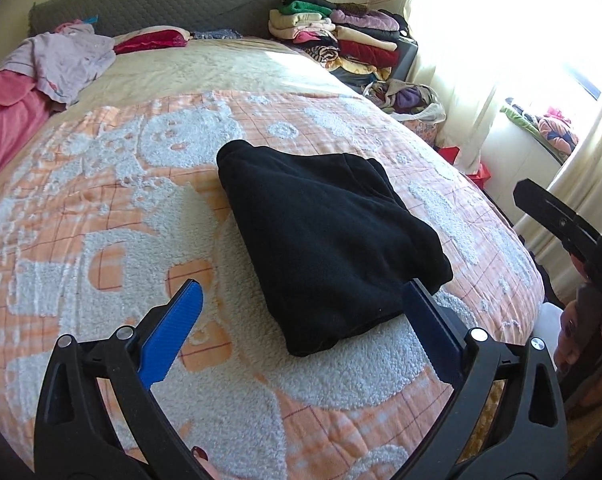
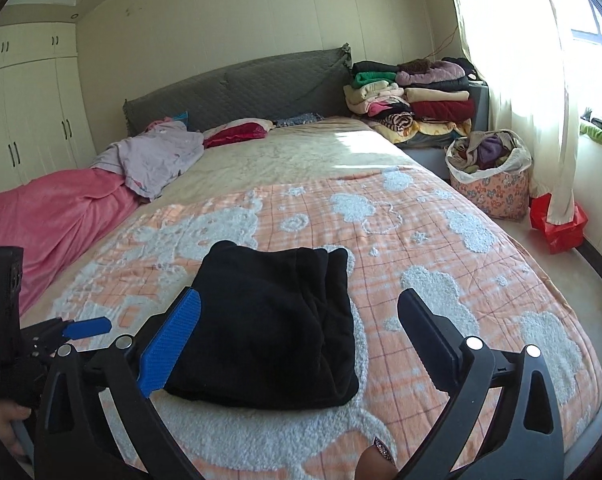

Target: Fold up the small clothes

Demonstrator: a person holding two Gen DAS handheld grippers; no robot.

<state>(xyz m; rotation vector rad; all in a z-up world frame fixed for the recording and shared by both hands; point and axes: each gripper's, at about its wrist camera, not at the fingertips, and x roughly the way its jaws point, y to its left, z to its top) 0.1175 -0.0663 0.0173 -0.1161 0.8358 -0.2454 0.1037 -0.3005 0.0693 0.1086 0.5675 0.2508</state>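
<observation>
A black fleece garment (image 1: 325, 236) lies folded into a compact bundle on the orange and white bedspread (image 1: 101, 208). It also shows in the right wrist view (image 2: 273, 320). My left gripper (image 1: 301, 300) is open and empty, its blue fingers just short of the bundle's near edge. My right gripper (image 2: 301, 312) is open and empty, hovering over the near part of the bundle. The left gripper also shows at the left edge of the right wrist view (image 2: 87, 327).
A pink blanket (image 2: 45, 216) and a lilac garment (image 2: 157, 156) lie at the bed's far left. Stacked folded clothes (image 2: 413, 100) sit by the grey headboard (image 2: 237, 88). A bag of clothes (image 2: 489, 176) and a red bag (image 2: 559, 232) stand on the floor at right.
</observation>
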